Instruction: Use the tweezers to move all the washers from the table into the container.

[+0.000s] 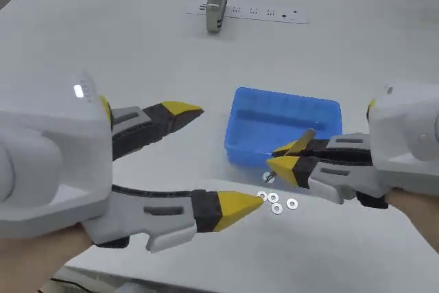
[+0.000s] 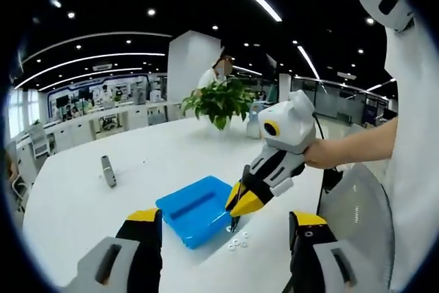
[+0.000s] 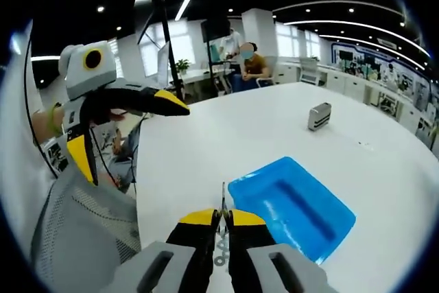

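Currently, my right gripper point(image 1: 282, 159) was pressed together on the tweezers point(image 3: 223, 201), tips pointing down. The washers point(image 1: 276, 202) lay on the table point(image 1: 137, 46) just nearside of the tips, with the container point(image 1: 285, 123) just beyond. My left gripper point(image 1: 230, 156) stood spread.

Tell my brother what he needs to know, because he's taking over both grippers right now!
Left gripper: open, holding nothing, hovering above the white table to the left of the container.
Right gripper: shut on the thin metal tweezers, tips pointing down by the front wall of the blue plastic rectangular container.
Small silver metal washers: clustered on the table just in front of the container. One sits at the tweezer tips, but I cannot tell if it is pinched.
Done: nothing, the container looks empty.
Left: move every washer in.
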`<action>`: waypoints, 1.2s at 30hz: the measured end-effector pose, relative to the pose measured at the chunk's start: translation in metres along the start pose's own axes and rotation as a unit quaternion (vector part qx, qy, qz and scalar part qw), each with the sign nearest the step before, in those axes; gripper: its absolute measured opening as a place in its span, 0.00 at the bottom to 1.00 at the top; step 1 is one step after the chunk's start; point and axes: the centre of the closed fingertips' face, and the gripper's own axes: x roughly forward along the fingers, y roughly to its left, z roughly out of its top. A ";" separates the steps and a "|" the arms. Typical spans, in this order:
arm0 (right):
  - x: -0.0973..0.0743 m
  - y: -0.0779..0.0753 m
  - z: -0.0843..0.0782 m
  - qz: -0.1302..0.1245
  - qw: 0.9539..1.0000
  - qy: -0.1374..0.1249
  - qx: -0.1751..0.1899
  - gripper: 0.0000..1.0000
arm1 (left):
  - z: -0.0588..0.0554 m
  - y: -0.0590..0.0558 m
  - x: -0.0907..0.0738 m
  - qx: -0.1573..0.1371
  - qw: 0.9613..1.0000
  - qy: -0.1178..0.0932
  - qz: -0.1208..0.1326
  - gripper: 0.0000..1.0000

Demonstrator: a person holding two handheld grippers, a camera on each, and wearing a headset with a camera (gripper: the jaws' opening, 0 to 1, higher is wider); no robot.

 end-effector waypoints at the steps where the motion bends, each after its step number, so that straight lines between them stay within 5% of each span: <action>1: -0.004 -0.002 0.002 -0.003 1.000 0.002 -0.003 0.02 | 0.000 0.000 -0.001 0.000 1.000 0.000 0.006 0.81; 6: -0.016 -0.011 0.006 -0.017 1.000 0.004 -0.014 0.02 | 0.008 0.009 -0.006 -0.009 0.999 -0.024 0.047 0.99; 12: -0.028 -0.027 0.012 -0.044 0.999 -0.002 -0.014 0.02 | 0.013 0.014 -0.015 -0.016 0.996 -0.042 0.071 0.99; 16: -0.032 -0.045 0.012 -0.074 0.997 -0.001 -0.016 0.03 | 0.010 0.015 -0.016 -0.012 0.996 -0.035 0.081 0.99; 25: -0.023 -0.085 -0.005 -0.112 0.993 0.034 0.001 0.03 | 0.011 0.023 -0.030 -0.011 0.994 -0.040 0.103 0.99; 32: -0.011 -0.104 -0.024 -0.126 0.990 0.061 -0.004 0.03 | 0.010 0.028 -0.038 -0.016 0.992 -0.046 0.118 0.97; 36: -0.002 -0.107 -0.028 -0.120 0.991 0.051 0.013 0.03 | 0.012 0.027 -0.039 -0.021 0.992 -0.051 0.117 0.98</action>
